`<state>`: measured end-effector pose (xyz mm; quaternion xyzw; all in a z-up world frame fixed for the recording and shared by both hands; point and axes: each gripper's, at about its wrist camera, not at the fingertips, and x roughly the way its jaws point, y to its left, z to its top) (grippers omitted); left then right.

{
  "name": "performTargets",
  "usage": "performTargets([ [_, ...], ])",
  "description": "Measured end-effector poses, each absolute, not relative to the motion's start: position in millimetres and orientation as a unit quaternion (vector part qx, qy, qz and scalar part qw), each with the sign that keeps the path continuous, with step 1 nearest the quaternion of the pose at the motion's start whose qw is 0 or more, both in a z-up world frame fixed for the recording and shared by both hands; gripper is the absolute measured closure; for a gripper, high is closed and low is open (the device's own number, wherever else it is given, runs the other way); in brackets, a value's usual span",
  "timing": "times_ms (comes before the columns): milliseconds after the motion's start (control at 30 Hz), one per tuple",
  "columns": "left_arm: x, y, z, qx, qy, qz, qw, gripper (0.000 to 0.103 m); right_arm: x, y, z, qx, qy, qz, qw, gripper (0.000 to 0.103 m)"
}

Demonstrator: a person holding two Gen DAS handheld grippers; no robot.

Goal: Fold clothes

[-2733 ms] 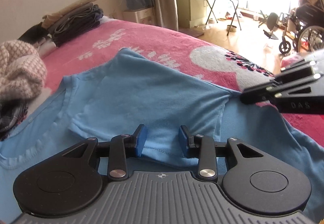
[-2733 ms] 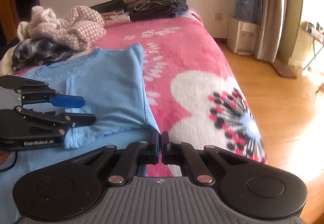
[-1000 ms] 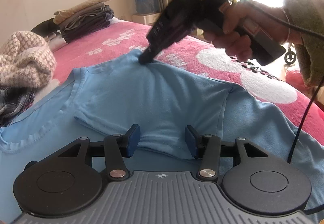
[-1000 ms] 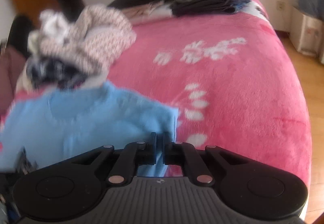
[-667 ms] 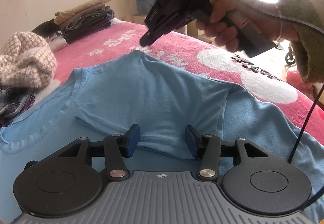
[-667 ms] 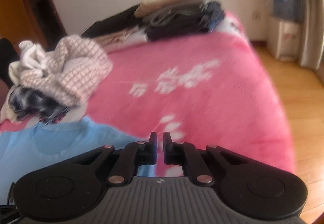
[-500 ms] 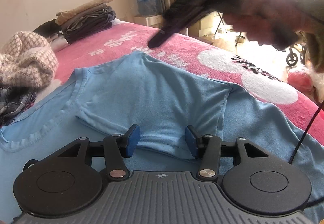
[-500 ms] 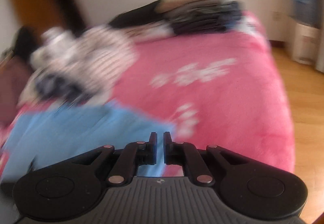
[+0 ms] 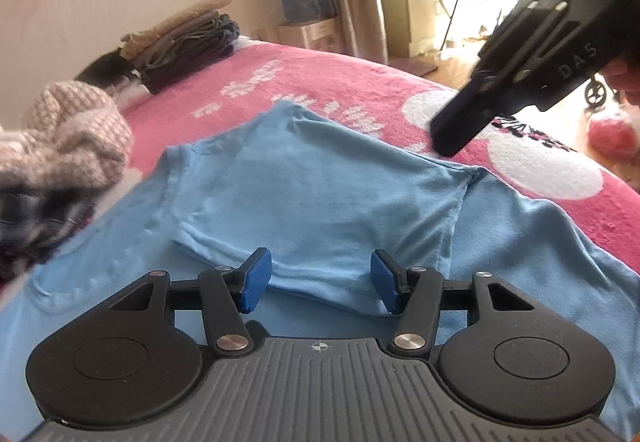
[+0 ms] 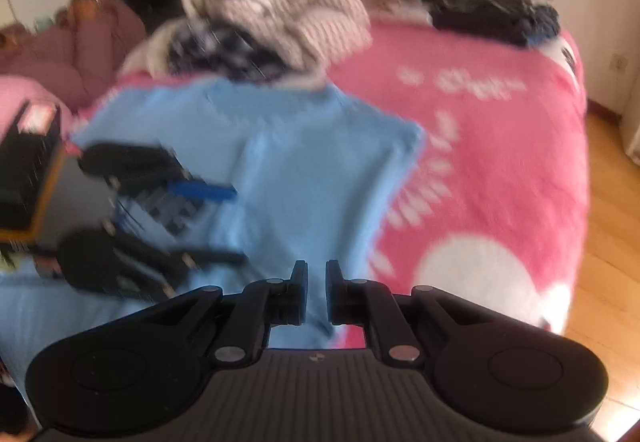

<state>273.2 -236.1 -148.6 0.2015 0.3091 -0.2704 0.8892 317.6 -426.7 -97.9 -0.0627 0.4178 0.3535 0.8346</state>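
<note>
Blue T-shirt (image 9: 328,194) lies flat on the pink blanket (image 9: 360,82), one sleeve folded in over the body. Left gripper (image 9: 318,282) hovers at the sleeve hem, 6 o'clock in its view, blue pads spread wide, holding nothing. Right gripper (image 10: 316,292), fingers slightly parted and empty, hangs over the shirt's edge; loose clothes pile (image 10: 276,22) at 12 o'clock.

The letters "DAS" stand in pale print on the black right gripper (image 9: 456,138) body.
</note>
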Motion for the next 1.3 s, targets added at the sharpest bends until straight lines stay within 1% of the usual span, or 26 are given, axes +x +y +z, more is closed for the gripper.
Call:
performTargets([
  [67,264.6,-238.5,-147.0,0.21,0.303,-0.272,0.889,0.047,314.6,-408.0,-104.2,-0.074,0.415,0.372,0.827,0.093],
  [167,252.7,-245.1,-156.5,0.227,0.321,-0.264,0.881,0.046,305.4,-382.4,-123.3,-0.104,0.432,0.39,0.807,0.093],
  [233,242.9,-242.6,-152.0,0.23,0.329,-0.251,0.881,0.046,290.1,-375.8,-134.3,-0.13,0.441,0.387,0.799,0.092],
  [300,234.1,-232.8,-137.2,0.222,0.35,-0.231,0.88,0.046,273.0,-376.7,-131.0,-0.135,0.441,0.384,0.8,0.092],
  [400,209.6,-211.1,-109.1,0.207,0.348,-0.188,0.895,0.046,247.6,-387.0,-110.4,-0.114,0.446,0.37,0.807,0.092],
  [567,157.0,-191.3,-66.7,0.131,0.379,-0.12,0.908,0.046,181.3,-400.2,-60.5,-0.089,0.404,0.32,0.852,0.091],
  [633,134.7,-193.2,-51.1,0.105,0.391,-0.09,0.91,0.046,151.0,-408.5,-39.7,-0.051,0.392,0.29,0.872,0.091],
  [767,105.2,-200.0,-23.3,0.042,0.413,-0.031,0.909,0.045,104.1,-420.5,-3.6,0.037,0.391,0.267,0.88,0.091],
  [833,86.7,-198.0,-8.9,0.059,0.396,-0.009,0.916,0.045,85.4,-419.7,16.8,0.057,0.385,0.263,0.883,0.091],
  [900,65.6,-197.0,6.7,0.112,0.373,0.026,0.92,0.045,73.0,-414.6,38.9,0.065,0.371,0.266,0.888,0.089],
  [967,54.0,-188.4,27.3,0.124,0.366,0.047,0.921,0.045,62.2,-409.2,60.6,0.074,0.355,0.269,0.892,0.081],
  [1033,45.1,-169.1,52.1,0.076,0.361,0.058,0.928,0.041,56.5,-402.3,75.5,0.094,0.346,0.275,0.892,0.078],
  [1067,40.2,-159.5,62.8,0.049,0.354,0.063,0.932,0.034,55.1,-398.3,81.6,0.105,0.345,0.279,0.89,0.078],
  [1100,34.9,-153.8,68.1,0.042,0.347,0.063,0.935,0.03,55.0,-393.2,85.8,0.112,0.348,0.282,0.887,0.078],
  [1167,26.1,-152.1,63.6,0.08,0.328,0.05,0.94,0.029,59.4,-379.7,91.4,0.119,0.359,0.283,0.882,0.077],
  [1233,31.0,-151.4,48.3,0.115,0.328,0.043,0.937,0.029,65.4,-364.9,94.2,0.12,0.367,0.286,0.877,0.077],
  [1300,44.6,-137.5,35.3,0.092,0.347,0.051,0.932,0.029,70.6,-350.1,92.5,0.12,0.373,0.289,0.874,0.077],
])
